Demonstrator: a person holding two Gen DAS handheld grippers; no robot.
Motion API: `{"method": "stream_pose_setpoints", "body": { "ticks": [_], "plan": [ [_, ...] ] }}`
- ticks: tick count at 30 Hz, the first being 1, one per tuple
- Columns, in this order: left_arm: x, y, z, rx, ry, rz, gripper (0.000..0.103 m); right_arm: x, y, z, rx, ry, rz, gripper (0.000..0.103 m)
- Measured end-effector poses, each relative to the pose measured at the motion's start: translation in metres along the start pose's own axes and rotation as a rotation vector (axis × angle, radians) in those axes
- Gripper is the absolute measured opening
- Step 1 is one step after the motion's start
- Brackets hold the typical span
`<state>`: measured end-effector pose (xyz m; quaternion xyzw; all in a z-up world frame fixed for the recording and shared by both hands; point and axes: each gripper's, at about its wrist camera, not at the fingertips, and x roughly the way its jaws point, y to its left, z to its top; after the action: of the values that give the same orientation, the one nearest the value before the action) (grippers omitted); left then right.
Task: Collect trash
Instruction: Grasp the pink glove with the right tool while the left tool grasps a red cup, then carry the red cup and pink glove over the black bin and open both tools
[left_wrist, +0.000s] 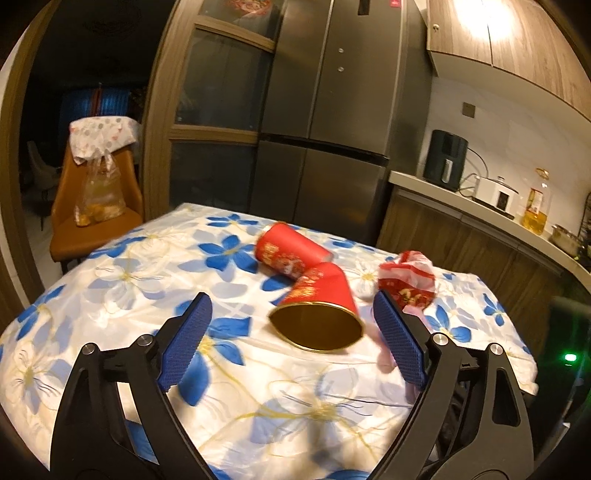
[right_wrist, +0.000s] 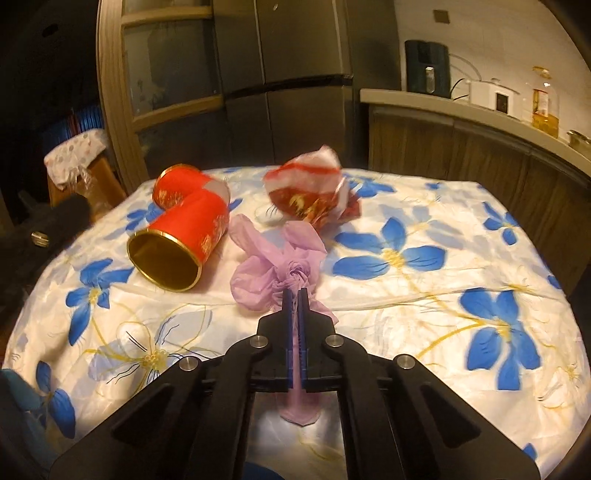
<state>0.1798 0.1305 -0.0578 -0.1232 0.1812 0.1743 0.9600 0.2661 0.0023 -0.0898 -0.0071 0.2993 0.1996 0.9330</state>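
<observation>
While the left gripper (left_wrist: 291, 321) gapes, only the right view shows the right gripper (right_wrist: 295, 295) pinching the purple bag (right_wrist: 269, 262) — bunched

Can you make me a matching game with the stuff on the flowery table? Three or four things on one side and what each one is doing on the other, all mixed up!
Things:
1. near red cup
2. purple bag
3. left gripper
4. crumpled red wrapper

What it is doing:
A. wide open, holding nothing
B. lying on its side, gold inside showing
C. pinched in the right gripper
D. scrunched up toward the far side of the tablecloth

Pairs: 1-B, 2-C, 3-A, 4-D
</observation>
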Motion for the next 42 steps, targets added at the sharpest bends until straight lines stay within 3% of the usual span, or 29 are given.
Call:
{"method": "stream_pose_setpoints", "body": {
  "ticks": [13, 21, 29, 42],
  "plan": [
    [0.058, -0.027, -0.010, -0.056, 0.190, -0.107, 0.047, -0.039, -0.034, -0.001, 0.018, -0.084, -0.052, 0.003],
    [0.072, -0.028, -0.016, -0.081, 0.236, -0.137, 0.004, -0.048, -0.038, 0.000, 0.023, -0.097, -0.058, 0.003],
    [0.049, -0.033, -0.015, -0.042, 0.180, -0.160, 0.002, -0.065, -0.039, 0.004, 0.021, -0.129, -0.065, 0.003],
    [-0.031, -0.042, -0.004, -0.004, 0.057, -0.203, 0.002, -0.121, -0.052, 0.009, 0.037, -0.228, -0.067, 0.002]
  ]
}}
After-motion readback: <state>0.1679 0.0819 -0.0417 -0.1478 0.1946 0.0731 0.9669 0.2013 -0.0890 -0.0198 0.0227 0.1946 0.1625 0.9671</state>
